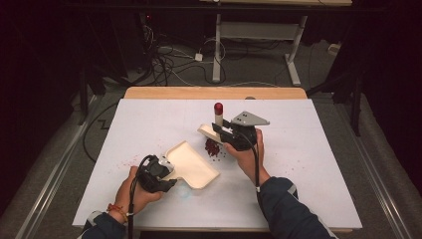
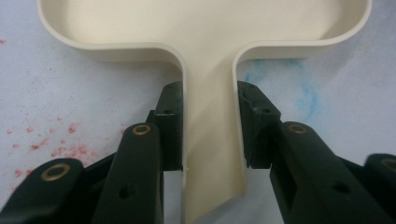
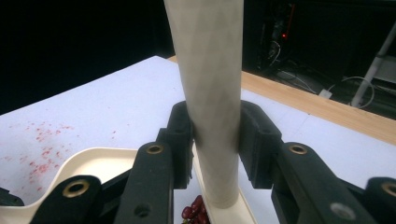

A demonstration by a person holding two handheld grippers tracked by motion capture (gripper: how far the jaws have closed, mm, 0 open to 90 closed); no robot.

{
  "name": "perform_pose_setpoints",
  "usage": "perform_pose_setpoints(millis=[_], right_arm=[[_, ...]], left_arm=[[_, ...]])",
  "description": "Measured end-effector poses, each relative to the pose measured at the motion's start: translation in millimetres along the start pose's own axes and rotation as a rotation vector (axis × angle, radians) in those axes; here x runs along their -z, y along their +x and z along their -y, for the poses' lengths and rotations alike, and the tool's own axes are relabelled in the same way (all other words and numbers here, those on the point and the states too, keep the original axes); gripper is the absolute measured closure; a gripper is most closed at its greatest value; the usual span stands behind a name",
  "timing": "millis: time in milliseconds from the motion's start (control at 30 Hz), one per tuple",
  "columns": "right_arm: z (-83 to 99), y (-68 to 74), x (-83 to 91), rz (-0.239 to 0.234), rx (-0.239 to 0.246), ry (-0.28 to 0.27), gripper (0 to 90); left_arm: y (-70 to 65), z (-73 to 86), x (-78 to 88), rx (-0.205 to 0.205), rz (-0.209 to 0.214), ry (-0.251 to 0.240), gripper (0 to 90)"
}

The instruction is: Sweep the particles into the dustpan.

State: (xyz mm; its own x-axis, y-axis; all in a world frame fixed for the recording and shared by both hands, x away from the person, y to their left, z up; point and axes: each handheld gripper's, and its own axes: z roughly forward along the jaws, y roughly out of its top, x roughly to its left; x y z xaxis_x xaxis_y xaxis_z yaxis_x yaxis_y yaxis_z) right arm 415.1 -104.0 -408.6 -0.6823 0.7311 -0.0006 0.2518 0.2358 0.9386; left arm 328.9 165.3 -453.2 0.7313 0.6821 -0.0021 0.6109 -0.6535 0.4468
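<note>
White surface (image 1: 308, 164) carries red beans (image 1: 213, 147); left claw (image 2: 210, 126) clamps the dustpan (image 1: 191, 164) steady, right claw (image 3: 215, 140) clamps the brush handle (image 3: 212, 93) to sweep them.

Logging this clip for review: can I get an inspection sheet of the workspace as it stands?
Surface: white table, red stains at left.
Job's things: cream dustpan lying flat; cream scraper at the red beans.
Clutter: red-capped tube upright behind the beans.
Grippers: left gripper shut on the dustpan's handle; right gripper shut on the scraper's handle.
Cables: one trails from each gripper; more on the floor.
Surroundings: dark room, desk legs behind.
</note>
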Motion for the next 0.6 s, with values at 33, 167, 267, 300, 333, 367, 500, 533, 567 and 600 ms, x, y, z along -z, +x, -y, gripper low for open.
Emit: perform_pose_setpoints(millis=[33,167,267,300,333,367,500,533,567,600], right_arm=[[-0.1,0.5,0.6,0.012,-0.003,-0.003,68.1],[0.4,0.7,1.9,0.002,-0.019,-0.005,67.9],[0.6,1.4,2.0,-0.018,-0.032,-0.009,67.8],[0.7,3.9,1.9,-0.017,-0.033,-0.011,67.8],[0.7,5.4,2.2,-0.019,-0.038,-0.012,67.8],[0.7,7.1,2.8,-0.025,-0.043,-0.012,68.0],[0.4,15.8,7.4,-0.020,-0.058,-0.005,68.4],[0.6,18.3,8.5,-0.022,-0.064,-0.002,68.5],[0.6,21.4,9.3,-0.016,-0.063,0.001,68.4],[0.4,24.9,10.1,-0.010,-0.059,0.005,68.6]], left_arm=[[-0.5,-1.3,-0.3,0.004,0.002,0.000,63.8],[-0.9,-2.9,-0.8,0.005,-0.001,-0.006,63.8],[-1.8,-6.1,-3.7,0.007,-0.004,-0.002,63.7],[-2.5,-9.1,-5.0,0.003,-0.006,-0.001,63.7],[-2.5,-9.1,-5.0,0.003,-0.006,-0.001,63.7],[-3.4,-11.4,-6.0,0.005,-0.005,0.002,63.7],[-5.2,-13.4,-7.1,0.006,-0.010,0.006,63.7],[-6.2,-14.0,-7.8,0.009,-0.011,0.006,63.7],[-6.4,-14.1,-8.0,0.010,-0.012,0.007,63.7],[-6.4,-14.2,-8.0,0.011,-0.011,0.007,63.7]])
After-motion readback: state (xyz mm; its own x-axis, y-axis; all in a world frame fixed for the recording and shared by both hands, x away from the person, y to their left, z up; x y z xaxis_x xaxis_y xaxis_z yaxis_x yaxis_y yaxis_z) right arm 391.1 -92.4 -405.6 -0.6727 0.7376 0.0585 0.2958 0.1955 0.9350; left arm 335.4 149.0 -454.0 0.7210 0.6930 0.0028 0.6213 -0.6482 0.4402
